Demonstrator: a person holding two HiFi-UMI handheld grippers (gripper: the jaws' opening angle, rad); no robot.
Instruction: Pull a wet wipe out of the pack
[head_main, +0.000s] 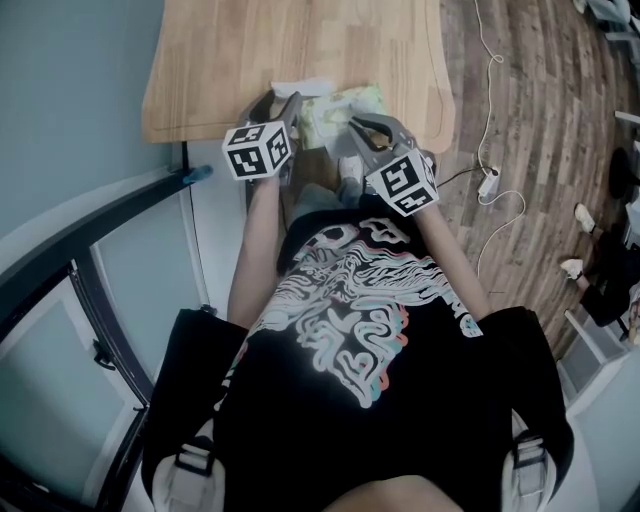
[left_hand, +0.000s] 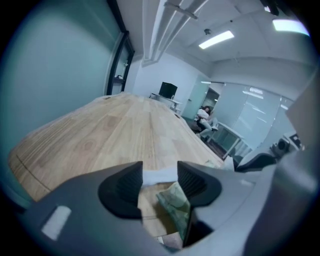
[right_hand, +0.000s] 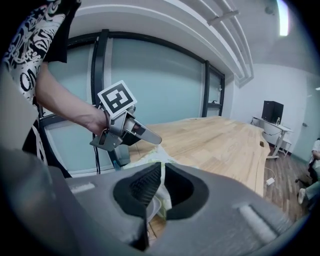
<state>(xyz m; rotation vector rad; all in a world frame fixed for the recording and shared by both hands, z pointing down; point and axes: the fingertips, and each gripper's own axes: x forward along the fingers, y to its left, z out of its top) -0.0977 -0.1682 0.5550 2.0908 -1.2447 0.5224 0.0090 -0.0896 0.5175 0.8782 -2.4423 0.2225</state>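
At the near edge of the pale wooden surface (head_main: 300, 40), the soft green pack (head_main: 340, 105) is pinched by the clenched right gripper (right_hand: 162, 187), while the left gripper (left_hand: 160, 182) is held released, its ribbed black pads apart beside the pack's corner. Just beyond, a white wipe (head_main: 300, 87) is seen on the wood. Farther right, a white plug (head_main: 489, 183) on a cable is seen lying on the plank floor (head_main: 540, 100).
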